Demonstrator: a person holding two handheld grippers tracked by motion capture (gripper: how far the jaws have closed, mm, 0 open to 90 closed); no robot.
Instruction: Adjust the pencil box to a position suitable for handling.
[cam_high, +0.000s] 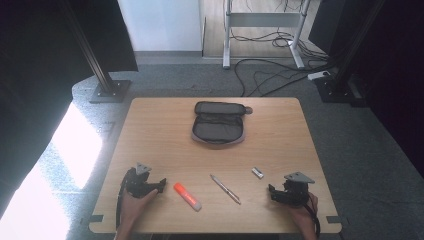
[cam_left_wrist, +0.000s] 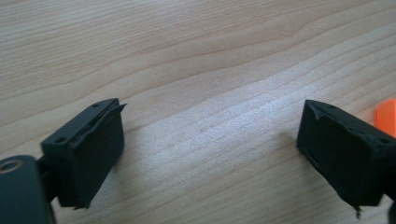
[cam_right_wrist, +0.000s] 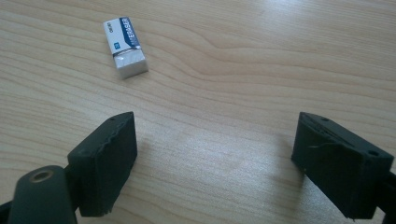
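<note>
An open dark pencil case (cam_high: 218, 125) lies at the far middle of the wooden table (cam_high: 160, 125). Nearer me lie an orange highlighter (cam_high: 187, 196), a silver pen (cam_high: 225, 189) and a small white eraser (cam_high: 257, 173). My left gripper (cam_high: 162, 185) rests near the front left, open, its jaws wide apart over bare wood (cam_left_wrist: 210, 130), with the highlighter's orange tip (cam_left_wrist: 386, 116) just past its right jaw. My right gripper (cam_high: 271, 192) sits at the front right, open and empty; the eraser (cam_right_wrist: 125, 46) lies ahead of it to the left.
Two black frame posts with base plates (cam_high: 107, 90) stand on the grey carpet beyond the table's far corners. A desk frame and loose cables (cam_high: 270, 70) lie further back. Bright sunlight falls on the floor at the left.
</note>
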